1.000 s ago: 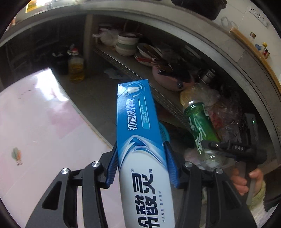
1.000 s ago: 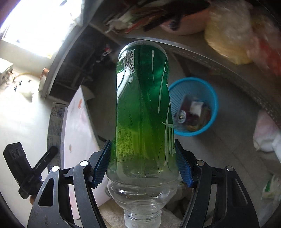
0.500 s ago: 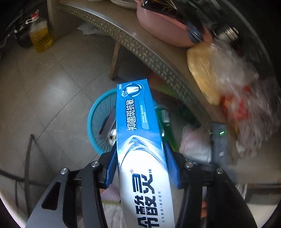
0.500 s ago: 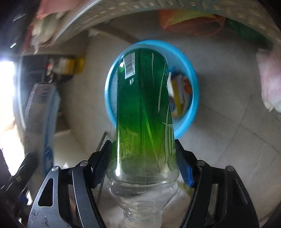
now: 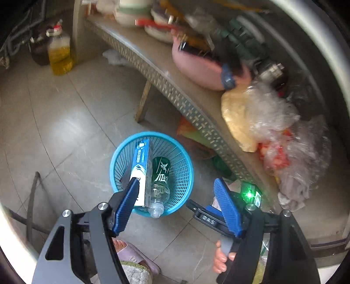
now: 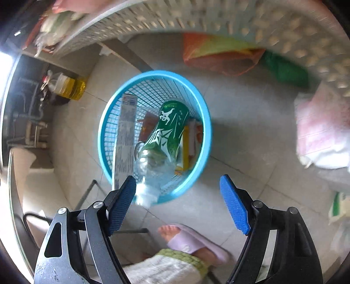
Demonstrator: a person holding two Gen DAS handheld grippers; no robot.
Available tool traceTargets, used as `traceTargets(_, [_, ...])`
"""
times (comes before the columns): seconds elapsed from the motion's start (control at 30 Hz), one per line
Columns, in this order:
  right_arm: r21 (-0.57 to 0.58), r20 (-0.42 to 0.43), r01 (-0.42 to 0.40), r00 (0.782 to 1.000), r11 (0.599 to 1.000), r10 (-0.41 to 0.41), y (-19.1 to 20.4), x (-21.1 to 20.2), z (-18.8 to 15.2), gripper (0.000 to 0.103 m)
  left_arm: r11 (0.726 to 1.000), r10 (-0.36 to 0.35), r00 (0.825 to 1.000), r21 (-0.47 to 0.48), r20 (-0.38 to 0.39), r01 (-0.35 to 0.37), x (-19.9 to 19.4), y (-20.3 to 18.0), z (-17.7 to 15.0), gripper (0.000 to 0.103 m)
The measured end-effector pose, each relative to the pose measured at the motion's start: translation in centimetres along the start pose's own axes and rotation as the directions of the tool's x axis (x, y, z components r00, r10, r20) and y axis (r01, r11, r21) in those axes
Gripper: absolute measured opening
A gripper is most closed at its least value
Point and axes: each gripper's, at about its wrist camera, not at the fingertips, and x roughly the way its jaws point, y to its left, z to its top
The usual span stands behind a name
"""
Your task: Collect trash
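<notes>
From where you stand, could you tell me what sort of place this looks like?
Probably a home kitchen or storage corner: a cooking oil jug on the tiled floor, stacked bowls and a pink basin on a metal shelf, and a blue waste basket below.

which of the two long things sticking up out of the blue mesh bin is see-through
The green plastic bottle, cap end up toward the camera with a clear neck. The blue and white toothpaste box leaning beside it in the blue mesh bin is opaque cardboard.
</notes>
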Motion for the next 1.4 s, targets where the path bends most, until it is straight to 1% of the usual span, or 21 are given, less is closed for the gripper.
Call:
traceTargets(0.13, [-0.076,0.067,-0.029,0.997,0.997,0.034,0.6,-3.2,-1.8,0.075,0.999,0.014,0.993,0.037,0.116,-0.019,-6.1,-0.6,-2.6,0.069])
traceTargets(0.2, [-0.137,0.105,-0.048,0.992,0.989,0.063,1.5,-6.2,-3.1,0.076,0.998,0.032,0.982,0.051,0.185,-0.042,-9.6,-0.7,-4.8,0.073])
traceTargets(0.27, [-0.219,0.138,-0.058,0.986,0.974,0.09,2.7,-8.7,-4.6,0.077,0.996,0.049,0.966,0.054,0.253,-0.064,-12.9,-0.6,-7.2,0.08])
traceTargets(0.37, [-0.365,0.191,-0.076,0.969,0.928,0.155,5.0,-12.2,-7.6,0.082,0.994,0.1,0.93,0.011,0.353,-0.111,-17.3,-0.4,-11.5,0.09])
traceTargets(0.43, [-0.464,0.224,-0.085,0.952,0.882,0.21,6.8,-14.9,-10.1,0.087,0.986,0.161,0.898,-0.03,0.409,-0.163,-19.7,-0.4,-14.6,0.097])
traceTargets(0.5, [-0.549,0.25,-0.085,0.933,0.832,0.26,8.2,-17.4,-12.5,0.094,0.973,0.229,0.865,-0.071,0.447,-0.221,-21.8,-0.6,-17.7,0.097])
traceTargets(0.53, [-0.586,0.257,-0.089,0.922,0.805,0.289,8.7,-18.3,-13.7,0.095,0.967,0.251,0.849,-0.088,0.465,-0.238,-22.7,-0.7,-19.0,0.097])
traceTargets(0.63, [-0.681,0.29,-0.054,0.896,0.73,0.337,10.4,-20.7,-17.4,0.095,0.94,0.342,0.799,-0.17,0.494,-0.297,-25.0,-0.4,-22.8,0.097])
traceTargets(0.7, [-0.735,0.306,-0.028,0.878,0.677,0.369,11.4,-21.8,-19.8,0.095,0.911,0.411,0.77,-0.239,0.488,-0.335,-26.0,0.0,-25.4,0.097])
traceTargets(0.77, [-0.772,0.311,-0.007,0.868,0.636,0.388,12.4,-22.4,-21.6,0.095,0.879,0.474,0.748,-0.306,0.465,-0.366,-26.6,0.4,-27.7,0.097])
traceTargets(0.83, [-0.793,0.319,0.02,0.865,0.609,0.388,12.9,-22.2,-23.2,0.095,0.835,0.542,0.715,-0.38,0.441,-0.398,-27.0,1.0,-29.9,0.097])
traceTargets(0.93, [-0.802,0.349,0.083,0.869,0.592,0.351,13.8,-22.4,-25.1,0.095,0.768,0.632,0.651,-0.451,0.419,-0.455,-27.5,1.6,-32.6,0.097])
traceTargets(0.97, [-0.802,0.36,0.107,0.871,0.588,0.333,14.1,-22.3,-25.7,0.095,0.74,0.666,0.626,-0.468,0.407,-0.483,-27.6,1.7,-33.3,0.097])
traceTargets(1.0, [-0.804,0.363,0.121,0.876,0.582,0.319,14.4,-21.9,-26.2,0.095,0.705,0.704,0.595,-0.483,0.388,-0.519,-27.6,1.7,-33.8,0.097])
traceTargets(1.03, [-0.804,0.366,0.133,0.879,0.58,0.306,14.6,-21.6,-26.2,0.095,0.681,0.728,0.571,-0.49,0.379,-0.544,-27.7,1.8,-34.3,0.097])
traceTargets(1.07, [-0.8,0.377,0.152,0.88,0.58,0.29,14.6,-21.4,-26.5,0.095,0.665,0.744,0.555,-0.493,0.372,-0.561,-27.7,1.8,-34.6,0.097])
traceTargets(1.1, [-0.793,0.39,0.171,0.88,0.584,0.272,14.6,-21.2,-26.7,0.095,0.65,0.757,0.55,-0.499,0.354,-0.574,-27.7,2.0,-34.7,0.097])
traceTargets(1.13, [-0.789,0.394,0.179,0.882,0.587,0.261,14.4,-21.2,-27.0,0.095,0.637,0.766,0.552,-0.509,0.33,-0.579,-27.7,2.2,-34.9,0.097])
traceTargets(1.2, [-0.785,0.39,0.184,0.889,0.592,0.24,14.3,-21.1,-27.2,0.095,0.628,0.765,0.581,-0.518,0.277,-0.58,-27.6,2.8,-35.0,0.097])
traceTargets(1.27, [-0.781,0.389,0.198,0.896,0.592,0.214,14.2,-20.9,-27.4,0.095,0.617,0.764,0.6,-0.54,0.236,-0.573,-27.0,3.3,-35.2,0.097])
traceTargets(1.4, [-0.776,0.41,0.238,0.894,0.584,0.181,13.7,-21.1,-28.5,0.095,0.572,0.787,0.59,-0.569,0.179,-0.591,-26.3,3.2,-35.9,0.097])
